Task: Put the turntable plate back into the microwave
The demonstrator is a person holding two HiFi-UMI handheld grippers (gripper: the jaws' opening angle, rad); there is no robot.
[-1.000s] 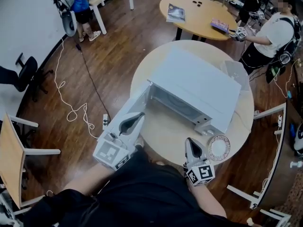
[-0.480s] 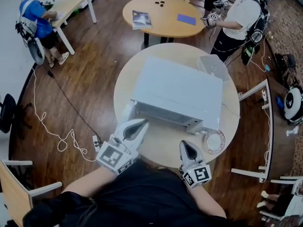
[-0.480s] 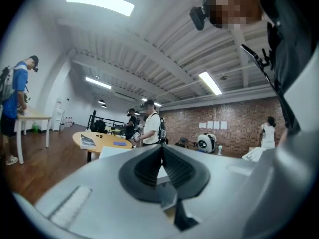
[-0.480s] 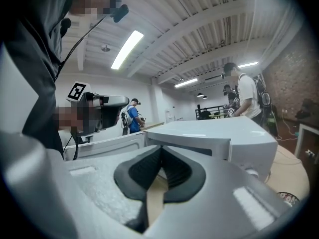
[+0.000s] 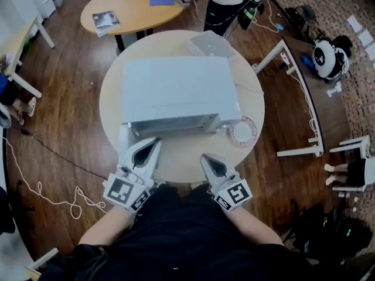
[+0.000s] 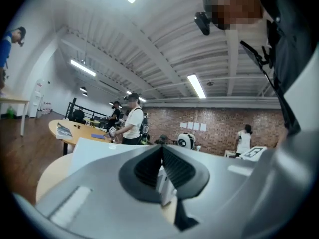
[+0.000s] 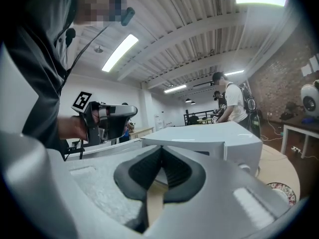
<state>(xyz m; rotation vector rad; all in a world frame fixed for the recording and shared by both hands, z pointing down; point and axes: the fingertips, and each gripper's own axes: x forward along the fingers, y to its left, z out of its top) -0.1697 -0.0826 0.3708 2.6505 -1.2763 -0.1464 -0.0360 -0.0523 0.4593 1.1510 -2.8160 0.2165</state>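
Trailing over the wooden floor at the far left of the head view, a pale cable (image 5: 41, 187) is seen. Next to the right, the left gripper (image 5: 154, 140) is held over the near edge of the round table (image 5: 110, 105), with its tip pointed at the left front corner of the microwave (image 5: 176, 86). In the left gripper view its ribbed pads are seen closed on each other, with no object clamped.

The white microwave is set in the middle of the table with its front turned toward the person. Its door (image 5: 124, 138) is swung open at the left front corner, just beside the left gripper. Behind the microwave, a clear plastic box (image 5: 210, 43) is set on the same table. Farther back, a second round table (image 5: 129, 9) is seen, with a book (image 5: 105, 22) and a blue sheet (image 5: 161, 1) laid on it.

The right gripper (image 5: 205, 156) is held over the near table edge, apart from the left one and pointed toward the right part of the microwave's front. Its jaws are likewise shut together on themselves.

The turntable plate (image 5: 242, 132), a pale disc with a patterned rim, is found outside the microwave. It is laid flat on the tabletop just beside the right front corner and is touched by neither gripper. At the far right, a round white device (image 5: 328, 57) is seen on the floor.
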